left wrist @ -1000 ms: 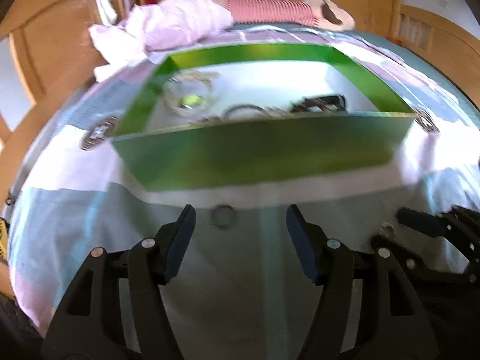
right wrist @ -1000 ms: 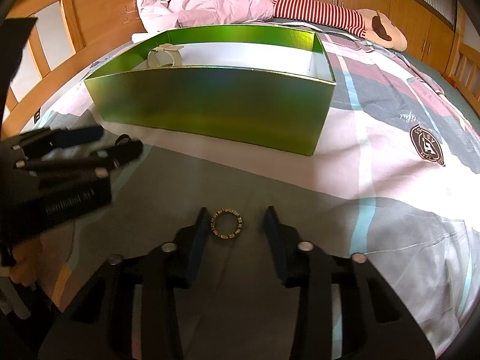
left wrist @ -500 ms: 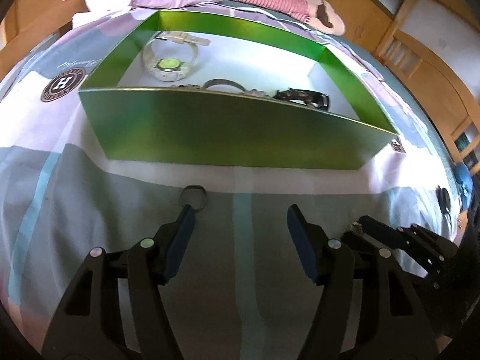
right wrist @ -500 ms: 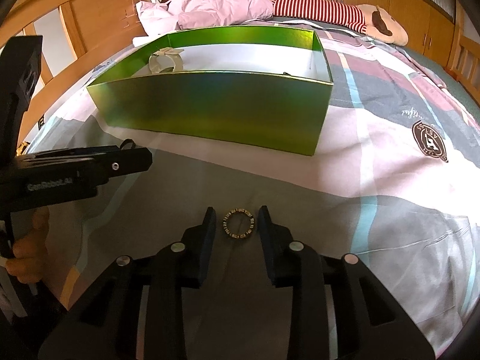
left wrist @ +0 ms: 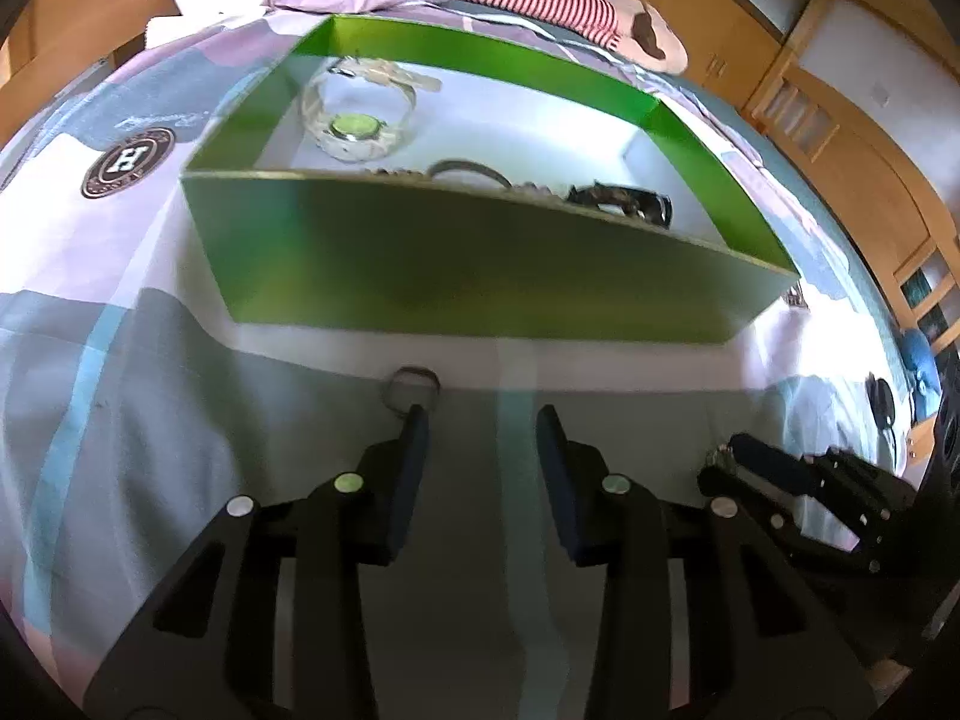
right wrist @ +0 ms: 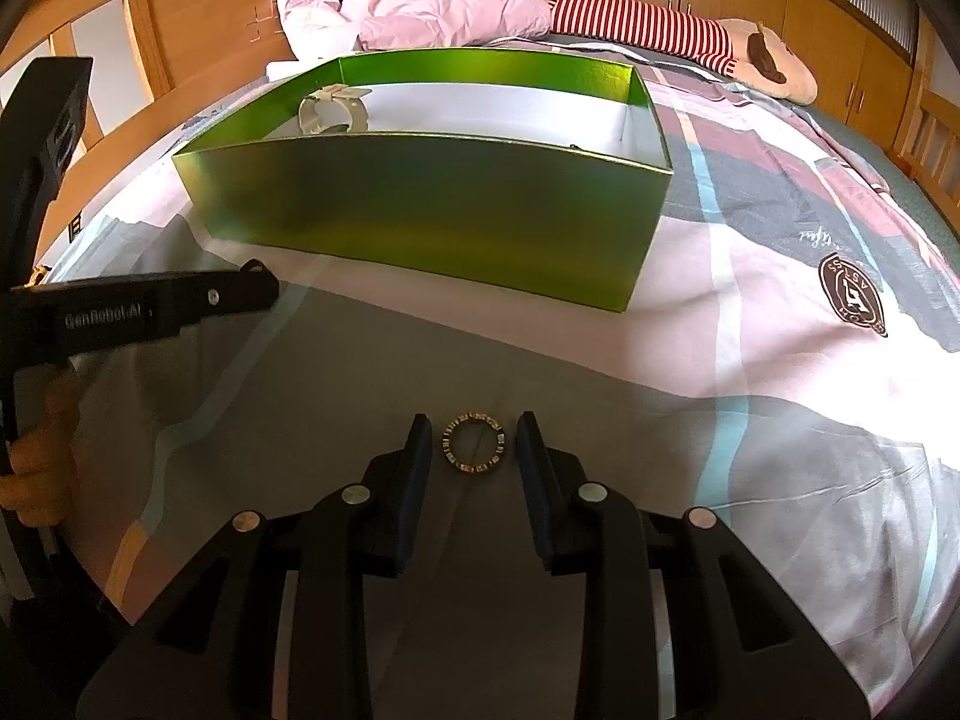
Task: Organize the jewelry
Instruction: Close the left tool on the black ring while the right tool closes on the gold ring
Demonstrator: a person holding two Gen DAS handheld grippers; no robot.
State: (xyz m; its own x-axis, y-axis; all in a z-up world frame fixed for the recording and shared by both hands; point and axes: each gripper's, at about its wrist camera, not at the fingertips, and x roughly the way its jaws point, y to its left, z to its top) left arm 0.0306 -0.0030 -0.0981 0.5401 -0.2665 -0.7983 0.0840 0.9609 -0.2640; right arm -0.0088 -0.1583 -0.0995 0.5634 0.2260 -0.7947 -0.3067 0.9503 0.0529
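In the right wrist view a gold studded ring (right wrist: 474, 443) lies flat on the bedspread between the fingers of my right gripper (right wrist: 474, 435), with a thin gap on each side, so the pads are not pressing it. In the left wrist view a plain ring (left wrist: 411, 387) lies just past the tip of the left finger (left wrist: 414, 438). My left gripper (left wrist: 481, 423) is closing with nothing between its jaws. Behind both stands the green box (left wrist: 480, 264) (right wrist: 432, 210), holding a pale watch (left wrist: 357, 120) (right wrist: 333, 111), a bangle (left wrist: 468, 171) and a dark piece (left wrist: 621, 201).
The patterned bedspread (right wrist: 780, 360) lies around the box. A pink quilt (right wrist: 444, 0) and a striped plush toy (right wrist: 660, 30) are at the head end. Wooden bed rails (right wrist: 120, 30) run along the left. A hand (right wrist: 42, 468) holds the left gripper (right wrist: 168, 306).
The left gripper's jaws have narrowed and its view has rolled and shifted, so the plain ring now sits at the left fingertip. The right jaws have drawn in slightly around the studded ring.
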